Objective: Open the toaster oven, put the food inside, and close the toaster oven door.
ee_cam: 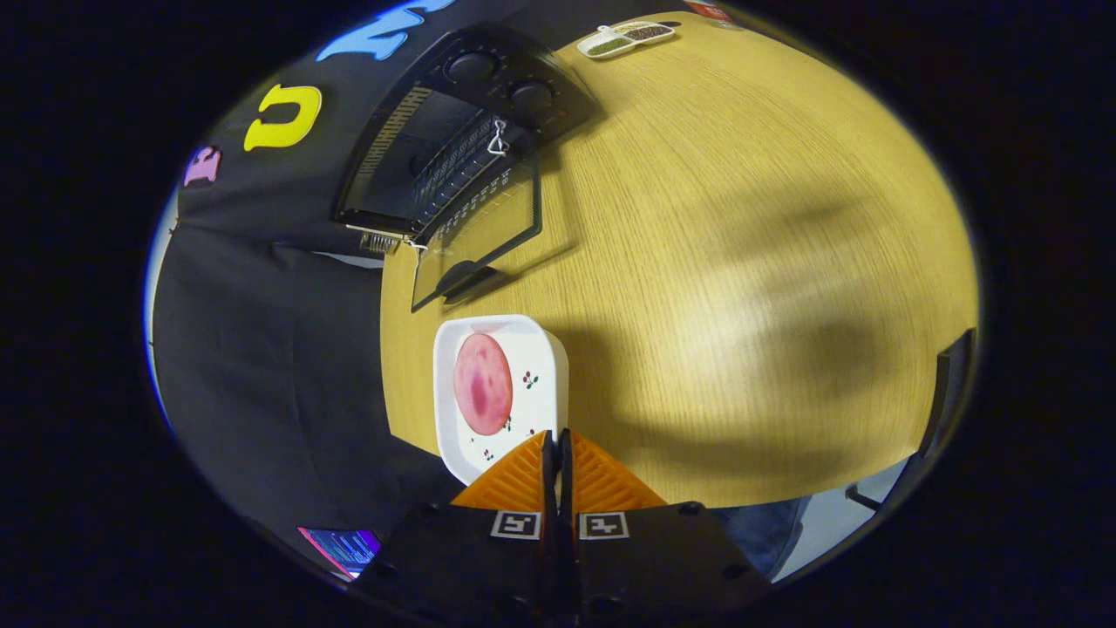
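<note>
Wooden table (741, 262) in a booth, black cloth wall behind and along its far side. Gripper (556, 445) low over the table's near edge, fingers pressed together with just a thin slit between them, nothing held. Fingertips sit at the near rim of a white square dish (532, 349), overlapping it in view; cannot tell if they touch it. Dish lies flat near the table edge, with small berry prints on its floor. On it a round pink slice of food (482, 384), flat, toward the side nearest the cloth wall. Beyond the dish, toaster oven (471, 131), black, standing against the wall. Its glass door (479, 235) is swung down open, handle end toward the dish, wire rack visible inside. Two dark knobs (501, 80) on the oven's panel. Well beyond, at the table's far end, a small white divided tray (626, 39) with dark and greenish contents. Soft shadows across the bare wood.
</note>
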